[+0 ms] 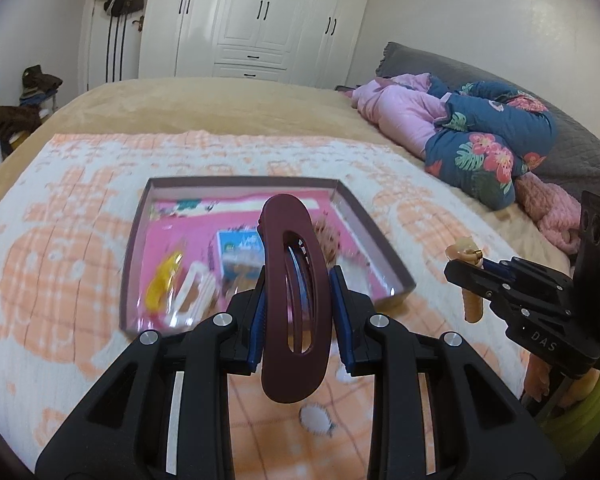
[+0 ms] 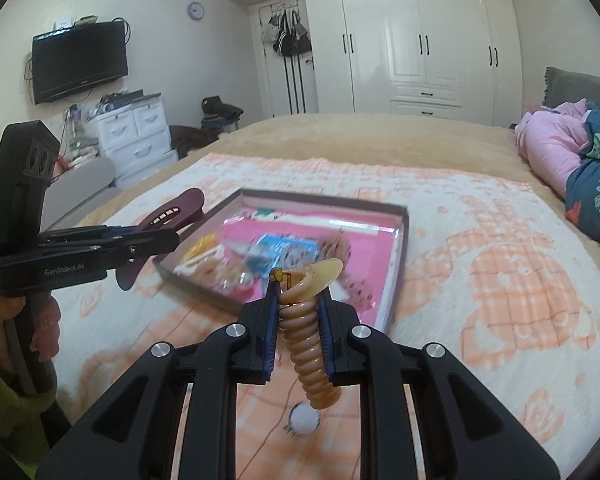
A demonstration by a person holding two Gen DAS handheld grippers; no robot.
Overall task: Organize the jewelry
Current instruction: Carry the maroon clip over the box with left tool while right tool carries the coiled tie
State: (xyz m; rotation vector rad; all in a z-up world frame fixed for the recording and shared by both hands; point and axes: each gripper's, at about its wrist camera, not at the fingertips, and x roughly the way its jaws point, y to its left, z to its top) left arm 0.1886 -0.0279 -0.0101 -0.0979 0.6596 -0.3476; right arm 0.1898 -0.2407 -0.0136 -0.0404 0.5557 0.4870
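Peach-and-white blanket (image 1: 80,264) covers the bed and carries everything. Nearest in the left wrist view, the left gripper (image 1: 298,312) has its blue pads clenched on a maroon hair claw (image 1: 294,300), which stands upright between them, above the blanket. To its right, the right gripper (image 2: 298,312) grasps a tan spiral hair clip (image 2: 306,344); the coil hangs down between the pads and the flat end points up. Just behind both grippers lies a shallow box (image 1: 384,252) with a pink bottom, holding a yellow piece (image 1: 162,284), a white clip (image 1: 190,296) and a blue card (image 1: 236,256). Further right, a floral quilt (image 1: 488,148) lies bunched. White wardrobe (image 2: 416,36) stands at the far wall.
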